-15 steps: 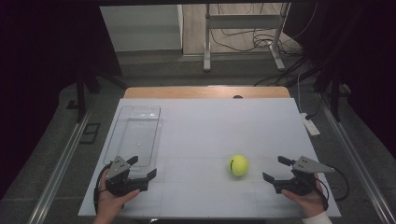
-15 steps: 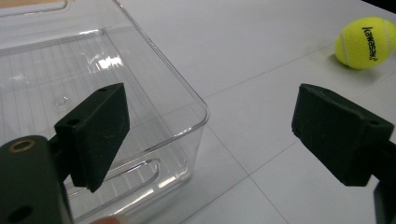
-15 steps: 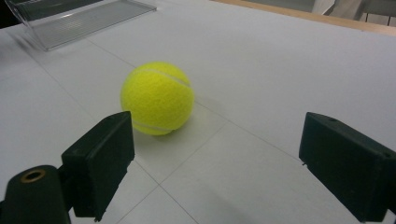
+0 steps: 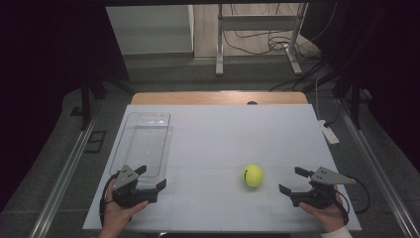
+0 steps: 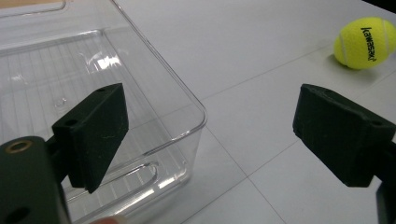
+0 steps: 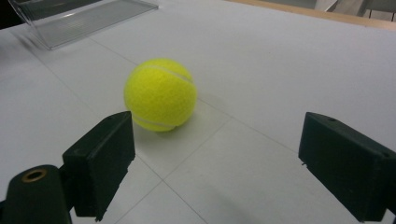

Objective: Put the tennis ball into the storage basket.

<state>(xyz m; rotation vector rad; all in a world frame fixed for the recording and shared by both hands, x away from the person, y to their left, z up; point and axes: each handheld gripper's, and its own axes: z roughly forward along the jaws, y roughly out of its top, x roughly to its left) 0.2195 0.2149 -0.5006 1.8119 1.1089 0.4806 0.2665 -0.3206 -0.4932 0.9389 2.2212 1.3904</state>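
Tennis ball resting on table, near right gripper; clear tray beside left gripper. Both jaw pairs spread wide, nothing held. Risk judged: ball nudged off-centre, rolled away.

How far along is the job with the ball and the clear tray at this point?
Nothing looks done yet: the ball lies loose on the table and the clear tray holds nothing. In hand: the right tool is open and aimed at the ball; the left tool is open at the tray's near end. Left: grasping and, probably, moving the ball.
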